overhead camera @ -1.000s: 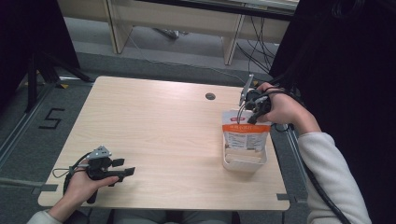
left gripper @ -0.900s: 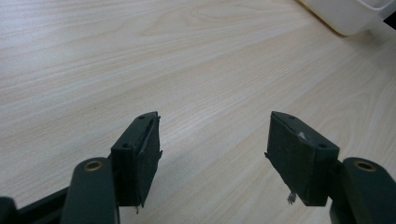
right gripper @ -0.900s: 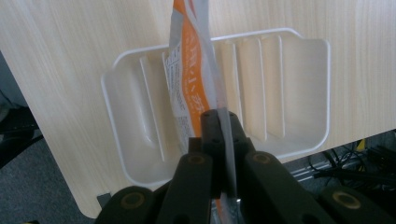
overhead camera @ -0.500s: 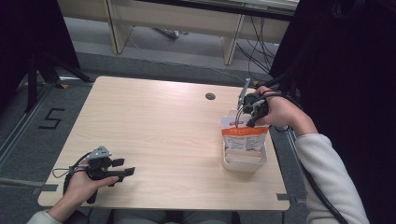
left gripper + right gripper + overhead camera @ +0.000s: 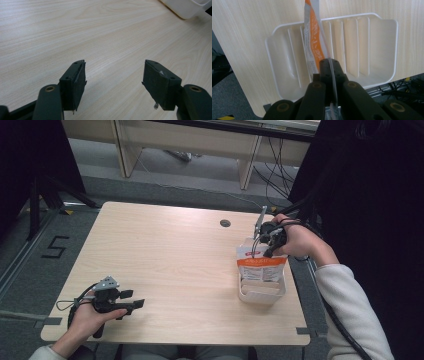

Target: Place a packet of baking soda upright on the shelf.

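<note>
An orange and white pouch (image 5: 261, 265) stands upright in a white slotted rack (image 5: 260, 296) near the table's right edge. My right gripper (image 5: 256, 241) is shut on the pouch's top edge, held from the far side by a hand in a white sleeve. In the right gripper view the jaws (image 5: 330, 67) pinch the thin edge of the pouch (image 5: 313, 37), which sits in a slot between two ribs of the rack (image 5: 377, 50). My left gripper (image 5: 136, 304) rests at the front left of the table, open, with only bare wood between its jaws (image 5: 113, 82).
A round cable hole (image 5: 225, 223) lies in the tabletop behind the rack. A corner of the rack (image 5: 187, 7) shows far off in the left gripper view. Desk legs and cables stand beyond the far edge; a floor mark "5" (image 5: 55, 247) lies left.
The right hand has shifted slightly above the rack, still gripping the pouch. The left hand and its gripper have not moved.
</note>
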### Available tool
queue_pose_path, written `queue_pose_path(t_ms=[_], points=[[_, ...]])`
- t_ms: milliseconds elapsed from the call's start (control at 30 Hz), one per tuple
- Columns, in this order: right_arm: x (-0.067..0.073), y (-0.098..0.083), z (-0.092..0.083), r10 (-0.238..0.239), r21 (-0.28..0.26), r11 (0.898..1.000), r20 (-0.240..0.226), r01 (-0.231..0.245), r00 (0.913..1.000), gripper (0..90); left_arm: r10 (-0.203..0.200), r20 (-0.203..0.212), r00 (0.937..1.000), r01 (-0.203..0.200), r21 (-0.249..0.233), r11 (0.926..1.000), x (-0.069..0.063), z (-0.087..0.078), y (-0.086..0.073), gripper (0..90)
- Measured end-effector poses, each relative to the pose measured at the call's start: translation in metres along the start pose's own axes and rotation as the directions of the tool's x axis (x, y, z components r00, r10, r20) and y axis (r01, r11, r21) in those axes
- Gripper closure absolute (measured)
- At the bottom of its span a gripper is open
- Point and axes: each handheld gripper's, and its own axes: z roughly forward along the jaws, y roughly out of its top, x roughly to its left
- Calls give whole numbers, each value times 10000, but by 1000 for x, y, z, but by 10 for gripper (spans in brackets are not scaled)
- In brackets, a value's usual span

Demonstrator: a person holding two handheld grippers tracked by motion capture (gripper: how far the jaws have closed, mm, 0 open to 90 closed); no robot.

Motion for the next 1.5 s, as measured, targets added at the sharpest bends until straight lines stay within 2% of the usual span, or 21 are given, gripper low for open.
queue_pose_path(t_ms=[167, 233, 367, 633, 667, 800, 833, 967, 1033, 1133, 1333, 1367, 1433, 1467, 1500], points=[[-1, -1, 1, -154, -22, 9999, -43, 154, 9999, 900, 10, -3, 10000, -10, 4, 10000, 0, 0, 0, 340], [1, -1, 2, 75, -35, 10000, -128, -76, 9999, 900, 16, -3, 10000, -16, 3, 10000, 0, 0, 0, 340], [0, -3, 5, -2, -112, 9999, -41, 1, 10000, 900, 21, -13, 10000, -21, 2, 10000, 0, 0, 0, 340], [1, -5, 7, 182, -180, 9997, -233, -187, 9996, 900, 48, -31, 10000, -48, 0, 10000, 0, 0, 0, 340], [2, -6, 7, 257, -189, 9995, -126, -259, 9996, 900, 53, -27, 10000, -53, 1, 10000, 0, 0, 0, 340], [0, -8, 11, 78, -285, 9996, -187, -84, 9998, 900, 37, -30, 10000, -37, 2, 10000, 0, 0, 0, 341], [1, -7, 11, 248, -206, 9995, -219, -252, 9995, 900, 38, -26, 10000, -38, 1, 10000, 0, 0, 0, 340], [3, -9, 12, 313, -212, 9993, -193, -317, 9993, 900, 34, -29, 10000, -34, -10, 10000, 0, 0, 0, 341], [1, -10, 14, 120, -263, 9996, -269, -127, 9996, 900, 30, -28, 10000, -30, -7, 10000, 0, 0, 0, 340], [4, -11, 14, 449, -157, 9989, -278, -453, 9986, 900, 37, -30, 10000, -37, -12, 10000, 0, 0, 0, 341], [1, -14, 18, 208, -103, 9997, -317, -211, 9993, 900, 19, -30, 10000, -19, -12, 10000, 0, 0, 0, 340], [2, -14, 18, 452, -98, 9989, -437, -457, 9980, 900, 21, -29, 10000, -21, -12, 10000, 0, 0, 0, 340], [1, -16, 19, 220, -110, 9997, -308, -223, 9993, 900, 20, -30, 10000, -20, -12, 10000, 0, 0, 0, 340], [2, -16, 20, 333, -69, 9994, -433, -337, 9985, 900, 25, -36, 10000, -26, -5, 10000, 0, 0, 0, 340], [2, -16, 21, 360, -24, 9993, -333, -361, 9988, 900, 23, -36, 10000, -23, -8, 10000, 0, 0, 0, 340]])
